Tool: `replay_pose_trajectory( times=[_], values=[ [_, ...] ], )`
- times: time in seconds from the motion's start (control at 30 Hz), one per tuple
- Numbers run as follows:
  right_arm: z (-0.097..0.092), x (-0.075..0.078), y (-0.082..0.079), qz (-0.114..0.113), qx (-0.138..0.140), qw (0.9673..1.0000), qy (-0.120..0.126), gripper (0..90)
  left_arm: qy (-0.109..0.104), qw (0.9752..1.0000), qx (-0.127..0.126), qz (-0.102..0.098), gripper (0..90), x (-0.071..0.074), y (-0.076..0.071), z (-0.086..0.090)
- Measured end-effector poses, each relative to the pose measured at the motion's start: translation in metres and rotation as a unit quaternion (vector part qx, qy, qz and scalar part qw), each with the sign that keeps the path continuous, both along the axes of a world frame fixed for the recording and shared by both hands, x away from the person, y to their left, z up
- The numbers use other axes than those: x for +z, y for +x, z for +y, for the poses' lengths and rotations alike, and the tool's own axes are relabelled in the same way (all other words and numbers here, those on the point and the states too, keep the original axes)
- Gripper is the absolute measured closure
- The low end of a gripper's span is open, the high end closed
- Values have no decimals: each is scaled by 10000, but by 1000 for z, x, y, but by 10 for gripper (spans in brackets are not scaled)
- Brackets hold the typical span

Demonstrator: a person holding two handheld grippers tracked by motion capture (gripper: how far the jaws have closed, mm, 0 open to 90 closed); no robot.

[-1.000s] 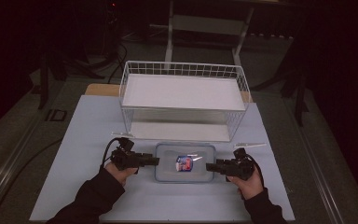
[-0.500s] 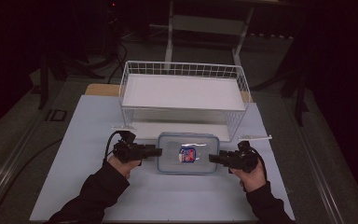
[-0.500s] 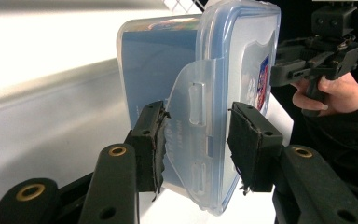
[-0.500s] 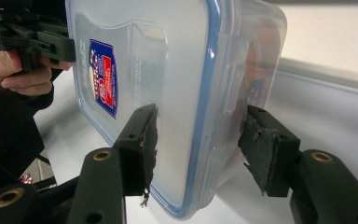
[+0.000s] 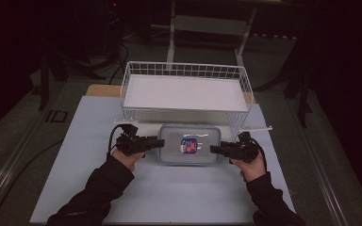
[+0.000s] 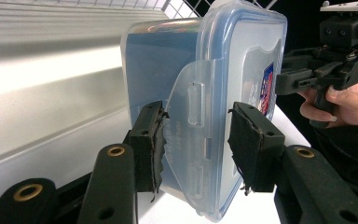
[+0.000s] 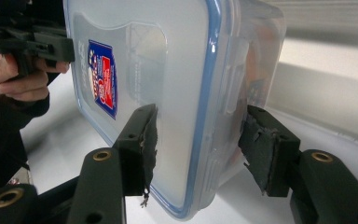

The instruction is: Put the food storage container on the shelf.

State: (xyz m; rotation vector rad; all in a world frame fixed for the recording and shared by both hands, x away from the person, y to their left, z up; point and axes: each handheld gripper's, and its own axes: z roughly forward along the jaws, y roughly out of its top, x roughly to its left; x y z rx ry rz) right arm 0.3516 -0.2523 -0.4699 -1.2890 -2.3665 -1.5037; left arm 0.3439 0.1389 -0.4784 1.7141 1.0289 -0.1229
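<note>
– Covering most of the high view, a white table (image 5: 75, 188) is shown, with a white wire basket (image 5: 245, 87) set at its far side. What is being handled?

– A clear lidded container (image 5: 174, 146) with a blue seal is held just in front of the basket, near its front wall. Its left end is clamped by the left gripper (image 5: 160, 142) over a side latch, and its right end is clamped by the right gripper (image 5: 213, 149), one jaw on the lid and one beneath. A small red-and-blue label (image 5: 189, 145) is seen on the lid.

– Which step is judged to be in hand?

– A two-handed carry toward the basket. For the next move, both ends would need to be raised evenly above the wire rim, then lowered inside before either grip is released.
</note>
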Motion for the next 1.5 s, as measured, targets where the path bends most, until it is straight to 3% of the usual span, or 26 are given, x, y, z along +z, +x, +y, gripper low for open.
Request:
replay_pose_trajectory(
  times=[0.37, 0.53, 0.7, 0.83, 1.03, 1.1, 1.23, 1.5],
  values=[
    [2, -3, 19, -65, -146, 9999, -23, 468, 65, 9998, 165, -69, 542, -10, 16, -4],
    [2, -9, 28, -61, -256, 9996, 79, 467, 62, 9994, 289, -185, 538, -10, 22, -5],
    [2, -11, 33, -192, -415, 9989, -57, 456, 92, 9987, 393, -305, 530, -17, 31, -13],
    [1, -15, 37, -155, -496, 9986, -34, 455, 98, 9980, 492, -395, 524, -19, 36, -15],
    [4, -19, 41, -224, -552, 9982, -111, 452, 108, 9971, 654, -374, 510, -23, 42, -16],
    [6, -20, 42, -229, -597, 9979, -128, 449, 12, 9970, 693, -333, 508, -24, 42, -16],
    [5, -23, 46, -175, -608, 9980, -33, 443, 32, 9964, 733, -426, 507, -25, 45, -15],
    [14, -25, 46, -304, -763, 9965, -179, 354, -46, 9965, 814, -183, 487, -32, 49, -15]
  ],
)
